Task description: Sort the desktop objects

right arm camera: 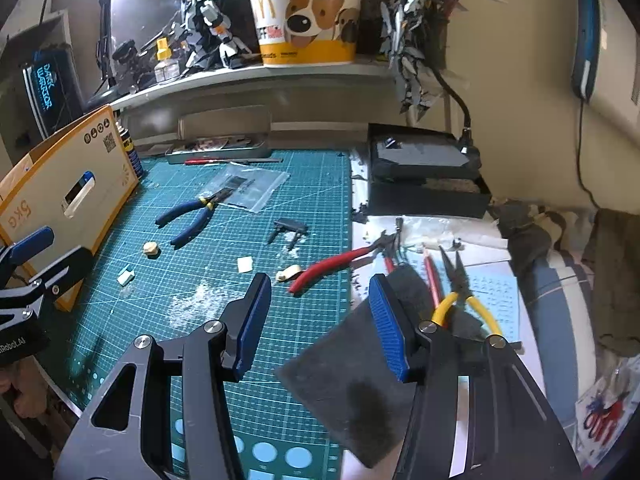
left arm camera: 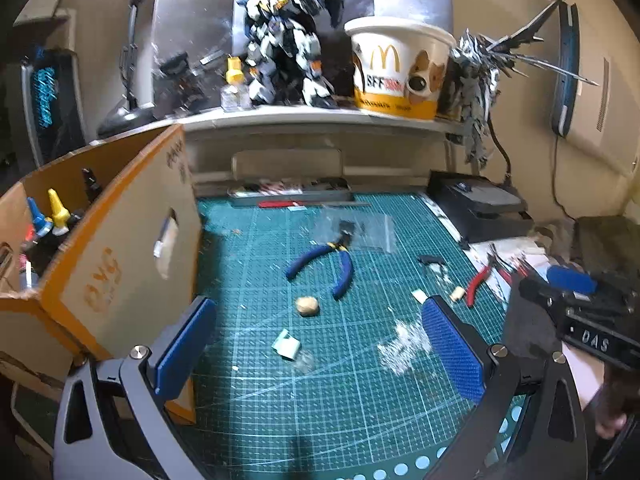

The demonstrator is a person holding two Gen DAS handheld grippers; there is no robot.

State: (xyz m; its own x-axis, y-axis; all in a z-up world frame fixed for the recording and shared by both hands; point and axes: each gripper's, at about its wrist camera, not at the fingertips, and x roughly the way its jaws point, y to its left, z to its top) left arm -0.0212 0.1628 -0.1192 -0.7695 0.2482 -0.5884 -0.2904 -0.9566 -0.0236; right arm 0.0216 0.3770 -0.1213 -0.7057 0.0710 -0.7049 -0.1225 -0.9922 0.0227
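Left tongs [left arm camera: 320, 344]: apart, empty, hovering above the mat near the open cardboard box.
Right tongs [right arm camera: 320, 320]: apart, empty, over the mat's right edge and a dark grey abrasive sheet [right arm camera: 352, 392].
Blue-handled steel pliers [left arm camera: 328, 260]: mid-mat, handles splayed, nose resting on a clear plastic bag [left arm camera: 360, 228]; judged stiff, moderately heavy, rubbery handles grippy; best taken across both handles near the pivot.
Red-handled cutters [right arm camera: 340, 262]: straddling the mat's right edge, close to the right tongs; likely rigid, thin handles apt to roll.
Yellow-handled needle-nose pliers [right arm camera: 464, 300]: off the mat on white paper, just right of the right tongs.
Small scraps: beige lump [left arm camera: 307, 306], pale green piece [left arm camera: 286, 346]; probably light, easily flicked.
Open cardboard box [left arm camera: 120, 248]: left of the mat, bottles and tools inside; likely destination.
Counter: green gridded cutting mat [left arm camera: 320, 400], flat, dusted with white debris.
Room: shelf behind carrying model robots and a paper bucket [left arm camera: 396, 68]; cramped, dim.
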